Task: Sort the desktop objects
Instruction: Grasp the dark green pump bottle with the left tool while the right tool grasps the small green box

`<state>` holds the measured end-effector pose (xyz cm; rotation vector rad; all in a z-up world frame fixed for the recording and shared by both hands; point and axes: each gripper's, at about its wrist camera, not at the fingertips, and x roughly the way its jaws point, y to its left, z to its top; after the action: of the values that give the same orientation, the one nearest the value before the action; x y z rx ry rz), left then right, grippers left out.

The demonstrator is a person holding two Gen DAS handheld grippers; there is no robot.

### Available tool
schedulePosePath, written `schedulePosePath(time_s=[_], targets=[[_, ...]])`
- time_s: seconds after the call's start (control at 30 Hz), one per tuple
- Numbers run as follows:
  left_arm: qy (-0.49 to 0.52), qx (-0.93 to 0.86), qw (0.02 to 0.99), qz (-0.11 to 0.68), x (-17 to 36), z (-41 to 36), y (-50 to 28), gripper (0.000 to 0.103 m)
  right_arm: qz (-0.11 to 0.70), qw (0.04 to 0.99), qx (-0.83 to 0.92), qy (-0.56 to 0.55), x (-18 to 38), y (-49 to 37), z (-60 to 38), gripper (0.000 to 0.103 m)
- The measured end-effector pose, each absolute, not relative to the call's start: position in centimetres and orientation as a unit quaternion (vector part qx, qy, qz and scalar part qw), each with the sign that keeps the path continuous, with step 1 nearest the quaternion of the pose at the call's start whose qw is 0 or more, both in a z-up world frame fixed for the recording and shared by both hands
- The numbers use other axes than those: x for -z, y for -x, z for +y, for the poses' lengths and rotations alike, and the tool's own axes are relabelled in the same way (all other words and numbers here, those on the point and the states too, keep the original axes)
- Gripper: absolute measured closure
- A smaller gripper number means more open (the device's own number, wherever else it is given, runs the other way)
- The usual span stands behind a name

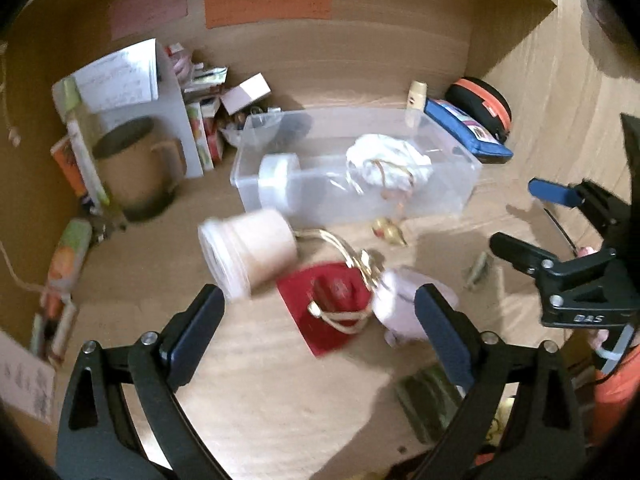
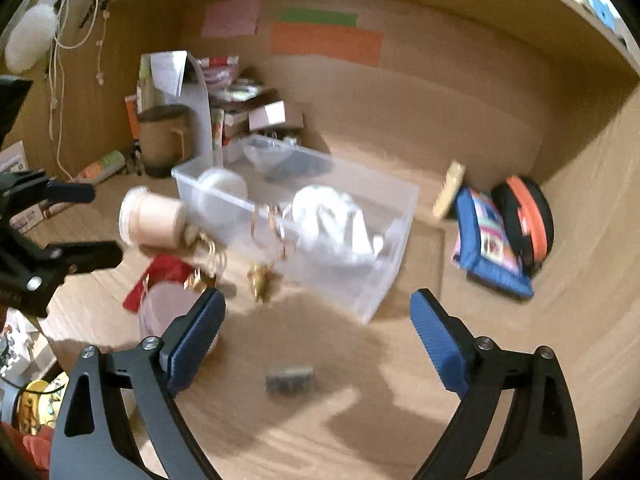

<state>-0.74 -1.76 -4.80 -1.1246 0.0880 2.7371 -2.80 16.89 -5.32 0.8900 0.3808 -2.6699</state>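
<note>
A clear plastic bin (image 1: pixel 452 196) (image 2: pixel 384 280) stands mid-desk and holds a white cloth bundle (image 1: pixel 388 160) (image 2: pixel 332 216) and a white jar (image 1: pixel 276 180). In front of it lie a tipped peach jar (image 1: pixel 256 252) (image 2: pixel 154 220), a red pouch (image 1: pixel 324 300) (image 2: pixel 168 270) with gold cord, a gold trinket (image 1: pixel 388 232) (image 2: pixel 260 280) and a pale pink cup (image 1: pixel 400 300) (image 2: pixel 164 312). My left gripper (image 1: pixel 320 320) is open above the red pouch. My right gripper (image 2: pixel 316 320) is open and empty; it also shows at the right of the left wrist view (image 1: pixel 516 220).
A brown mug (image 1: pixel 136 168) and a stack of boxes and papers (image 1: pixel 208 120) stand at the back left. A blue pouch (image 1: pixel 468 128) (image 2: pixel 492 240) and a black-and-orange case (image 1: pixel 484 104) (image 2: pixel 524 220) lie at the back right. A small grey object (image 2: pixel 290 378) lies near the front.
</note>
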Motion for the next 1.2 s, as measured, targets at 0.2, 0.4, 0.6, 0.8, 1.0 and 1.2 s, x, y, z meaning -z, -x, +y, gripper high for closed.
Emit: schedulePosePath(time_s=[0.2,0.4,0.6,0.8,1.0,1.2], targets=[[0.375,-0.921,0.102,0.016,5.9,0.0,-2.7,0.006,0.113,0.131,0.928,-0.33,7.7,1.5,18.1,0.011],[0.402,-0.908,0.119,0.015,8.7,2.1,-4.0,0.006,0.083,0.132,0.93,-0.333,9.3,0.5,19.0,0.011],[0.419,-0.903,0.098,0.0,10.7,2.2,-4.0,0.006,0.078,0.134,0.927,-0.342,10.6,0.9,18.8,0.012],[0.42,-0.905,0.064,-0.016,11.6,1.7,-3.6,0.028,0.077,0.129,0.927,-0.343,11.3,1.5,18.2,0.018],[0.409,-0.911,0.058,-0.002,11.6,1.8,-3.8,0.05,0.058,0.139,0.919,-0.364,11.9,2.4,18.3,0.042],[0.4,-0.914,0.058,-0.007,11.6,1.2,-4.2,0.062,0.053,0.145,0.913,-0.378,12.8,2.8,18.2,0.055]])
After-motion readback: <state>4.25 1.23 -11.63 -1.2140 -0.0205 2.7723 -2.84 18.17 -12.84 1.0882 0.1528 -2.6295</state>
